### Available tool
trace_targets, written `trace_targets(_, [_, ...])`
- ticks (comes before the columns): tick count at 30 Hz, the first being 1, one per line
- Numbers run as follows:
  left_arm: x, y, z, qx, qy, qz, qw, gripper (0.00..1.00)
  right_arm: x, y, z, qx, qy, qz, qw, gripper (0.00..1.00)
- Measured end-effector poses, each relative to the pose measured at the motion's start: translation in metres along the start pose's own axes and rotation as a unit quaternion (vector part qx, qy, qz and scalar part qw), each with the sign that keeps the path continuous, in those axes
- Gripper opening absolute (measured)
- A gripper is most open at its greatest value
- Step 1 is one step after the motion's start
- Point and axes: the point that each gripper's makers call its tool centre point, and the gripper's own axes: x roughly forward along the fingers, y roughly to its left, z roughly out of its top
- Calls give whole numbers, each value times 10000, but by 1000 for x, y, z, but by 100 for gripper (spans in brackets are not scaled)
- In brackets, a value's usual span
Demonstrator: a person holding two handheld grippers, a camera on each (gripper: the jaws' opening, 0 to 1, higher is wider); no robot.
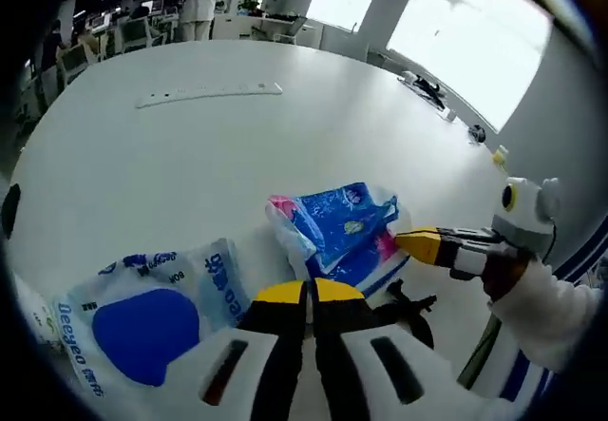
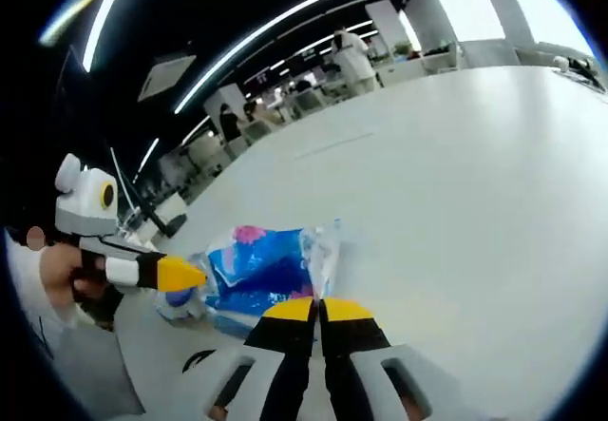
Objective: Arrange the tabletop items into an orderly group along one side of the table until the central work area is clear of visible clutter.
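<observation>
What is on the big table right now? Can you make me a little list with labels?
table: white, wide
blue packet: crinkly plastic, blue and pink, near the middle
white bag: blue print, lying flat near the table edge
long strip: pale, far across the table
left tool: tips together
right tool: tips together, right beside the blue packet
background: office desks, bright windows
</observation>
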Motion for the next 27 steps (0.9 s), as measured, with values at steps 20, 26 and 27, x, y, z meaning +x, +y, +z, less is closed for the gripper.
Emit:
trace_targets(20, [0,14,-16,-122,281,168,9994,2,8,6,-19,63,296,-35,9995,0])
trace_targets(26, [-5,8,-15,-27,248,113,9996,14,4,4,-21,1,317,-68,9995,4])
trace_targets(27, [-6,7,-14,1,236,110,9997,16,3,3,-21,-26,316,-87,9995,5])
